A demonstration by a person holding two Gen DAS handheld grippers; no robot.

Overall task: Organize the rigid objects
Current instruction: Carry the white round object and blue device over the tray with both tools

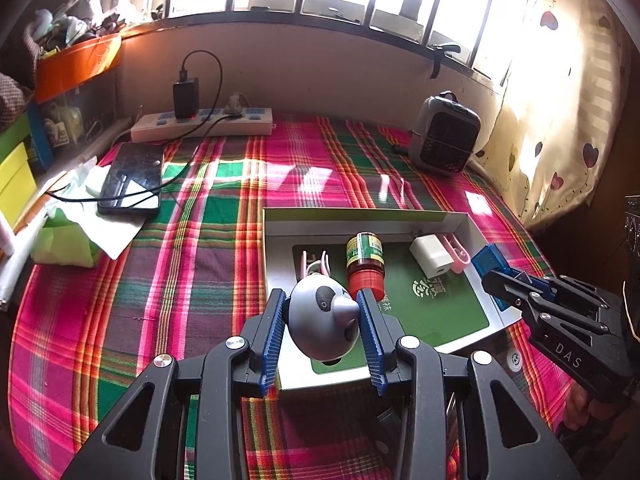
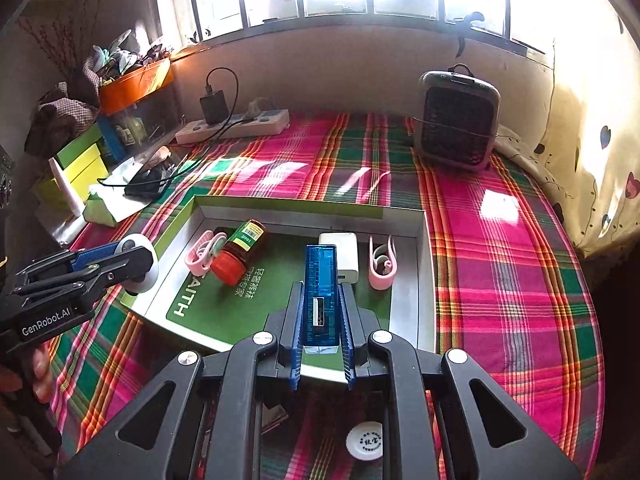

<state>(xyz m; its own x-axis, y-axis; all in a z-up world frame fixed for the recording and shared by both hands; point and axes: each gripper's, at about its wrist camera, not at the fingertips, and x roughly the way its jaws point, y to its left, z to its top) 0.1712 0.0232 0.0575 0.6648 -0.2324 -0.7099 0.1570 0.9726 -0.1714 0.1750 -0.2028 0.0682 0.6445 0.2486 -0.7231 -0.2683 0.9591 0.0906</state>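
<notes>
With both loads hanging over the shallow tray, placing step in hand. Left claw clamped on grey panda toy above tray's near left corner; right claw clamped on blue USB block just short of white charger. Next: lower each onto bare green liner, clear of red-capped bottle, then part pads.

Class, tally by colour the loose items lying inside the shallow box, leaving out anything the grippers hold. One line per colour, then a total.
Pink: 2, the pink clip left of the bottle and the pink clip at the right
White: 1, the charger block
Brown with a red cap: 1, the bottle
Total: 4
</notes>
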